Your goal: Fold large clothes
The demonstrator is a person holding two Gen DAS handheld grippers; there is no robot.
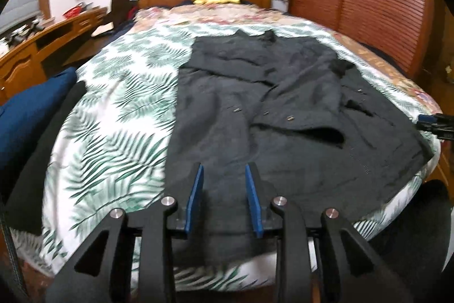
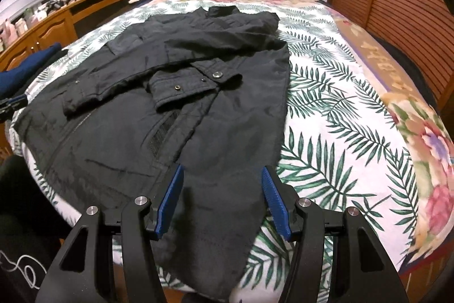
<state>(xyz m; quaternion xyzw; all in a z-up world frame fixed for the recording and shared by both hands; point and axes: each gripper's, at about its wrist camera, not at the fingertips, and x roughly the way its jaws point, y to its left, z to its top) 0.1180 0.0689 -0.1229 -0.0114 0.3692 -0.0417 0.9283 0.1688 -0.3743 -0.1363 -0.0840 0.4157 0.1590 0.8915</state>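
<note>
Leaf-print bedspread (image 2: 326,110) bears a black coat (image 2: 176,93); left gripper (image 1: 224,169) and right gripper (image 2: 222,171) gape empty above its hem.

- Even, soft indoor light in both views; shadows faint
- Strong fisheye bend; black vignette fills the corners
- Left wrist view smeared by motion blur, worst on the leaf-print bedspread (image 1: 113,115)
- Right wrist view sharper; the black jacket (image 2: 176,93) shows a slight sheen

Black coat's (image 2: 198,132) hem below the frame edge; desk clutter (image 2: 56,0) perhaps bottles, blurred.
</note>
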